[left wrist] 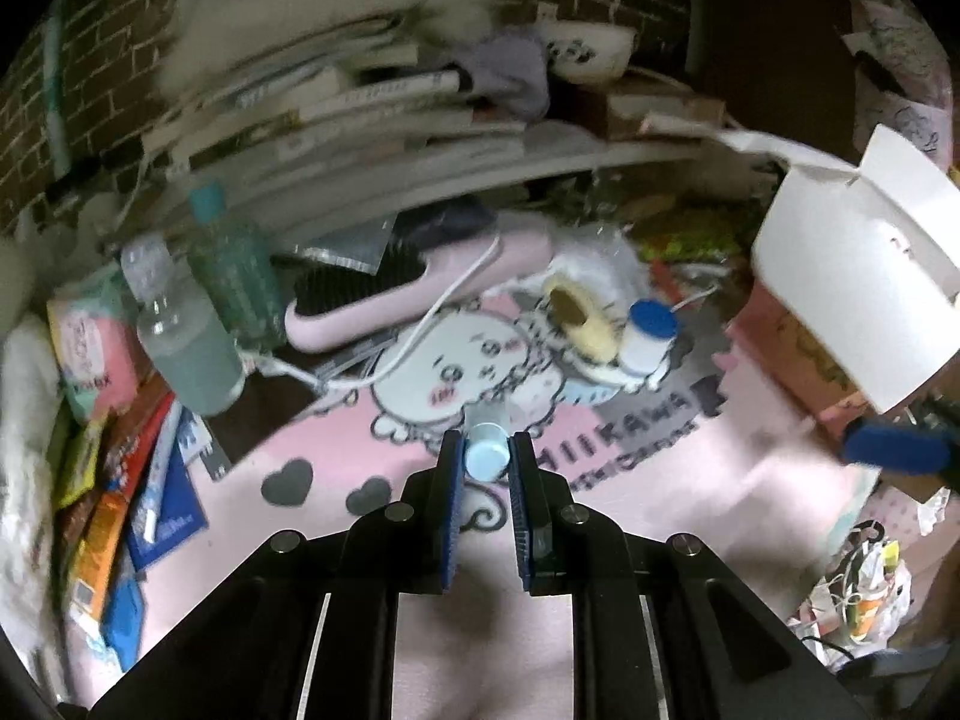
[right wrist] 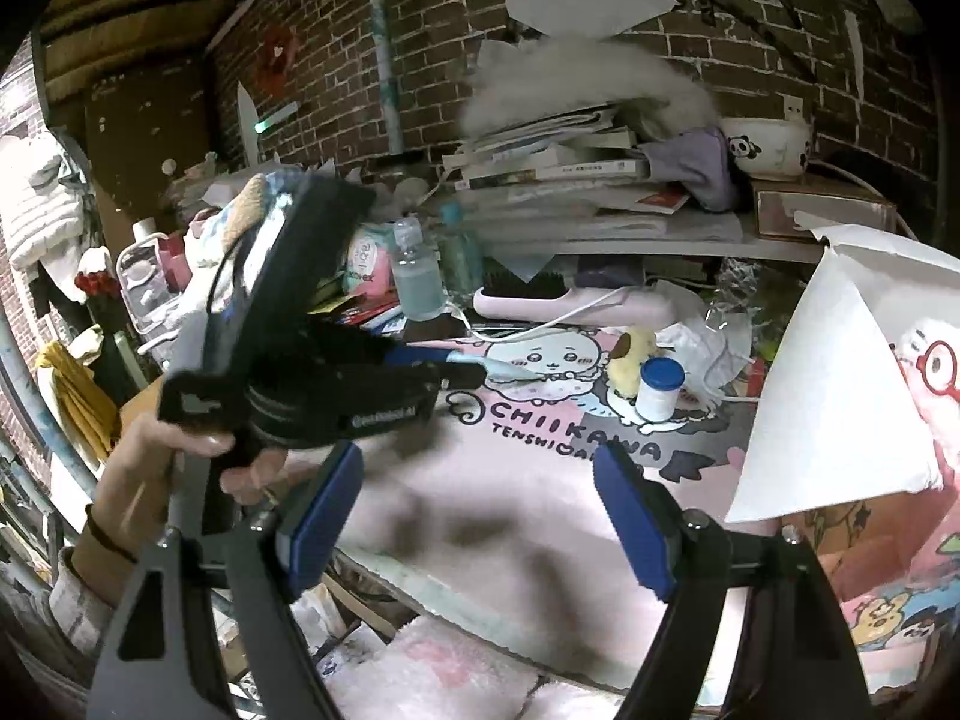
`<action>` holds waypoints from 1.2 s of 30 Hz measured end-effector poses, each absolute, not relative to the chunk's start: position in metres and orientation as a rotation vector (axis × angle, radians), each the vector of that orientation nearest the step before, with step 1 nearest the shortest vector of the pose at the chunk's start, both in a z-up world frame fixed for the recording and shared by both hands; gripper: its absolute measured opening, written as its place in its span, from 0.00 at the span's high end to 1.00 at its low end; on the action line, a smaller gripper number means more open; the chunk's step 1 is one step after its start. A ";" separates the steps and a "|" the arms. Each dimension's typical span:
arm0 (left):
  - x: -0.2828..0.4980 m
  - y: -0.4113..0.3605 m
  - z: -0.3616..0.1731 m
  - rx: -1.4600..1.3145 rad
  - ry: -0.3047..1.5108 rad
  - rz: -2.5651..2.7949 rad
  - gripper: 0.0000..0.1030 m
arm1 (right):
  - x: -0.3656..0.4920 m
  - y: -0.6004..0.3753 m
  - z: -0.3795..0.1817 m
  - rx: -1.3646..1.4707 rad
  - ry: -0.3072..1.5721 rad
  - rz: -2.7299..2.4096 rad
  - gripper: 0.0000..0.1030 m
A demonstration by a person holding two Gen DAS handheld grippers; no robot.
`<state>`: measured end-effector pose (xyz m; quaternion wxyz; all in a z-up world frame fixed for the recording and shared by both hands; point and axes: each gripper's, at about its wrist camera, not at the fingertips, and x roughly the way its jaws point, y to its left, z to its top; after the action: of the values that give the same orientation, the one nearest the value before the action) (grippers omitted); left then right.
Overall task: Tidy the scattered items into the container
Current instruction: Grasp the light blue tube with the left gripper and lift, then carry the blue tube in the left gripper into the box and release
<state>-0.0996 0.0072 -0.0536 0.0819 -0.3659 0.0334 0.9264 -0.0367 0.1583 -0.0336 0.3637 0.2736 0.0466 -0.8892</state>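
Now Lifting: Small Blue Tube Clamped, Box Waits at Right

Clamped between my left gripper's [left wrist: 487,456] pads, a small pale-blue capped tube [left wrist: 486,450] hangs just above the pink printed mat [left wrist: 336,456] — picked up, I judge, not yet stowed. My right gripper [right wrist: 480,516] stands wide with nothing between its jaws. Next comes a carry to the white box [left wrist: 852,288] at right, then release over its mouth — the blue-lidded jar [right wrist: 659,389] and yellow plush [right wrist: 627,363] remain on the mat.
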 end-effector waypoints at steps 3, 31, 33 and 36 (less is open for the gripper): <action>-0.104 0.013 -0.059 -1.138 0.159 2.774 0.91 | -0.036 0.159 -0.034 0.713 0.110 -2.281 0.25; -0.109 0.033 -0.081 -1.185 0.203 2.724 0.88 | -0.040 0.170 -0.040 0.754 0.022 -2.298 0.21; -0.107 0.033 -0.075 -1.165 0.196 2.727 0.88 | -0.039 0.172 -0.039 0.750 0.006 -2.304 0.21; -0.104 0.033 -0.063 -1.135 0.212 2.748 0.88 | -0.036 0.176 -0.037 0.741 -0.011 -2.313 0.21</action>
<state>-0.1036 0.0329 -0.0635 0.0804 -0.3797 0.0709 0.9189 -0.0363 0.1762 -0.0374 0.3487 0.2859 -0.0042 -0.8926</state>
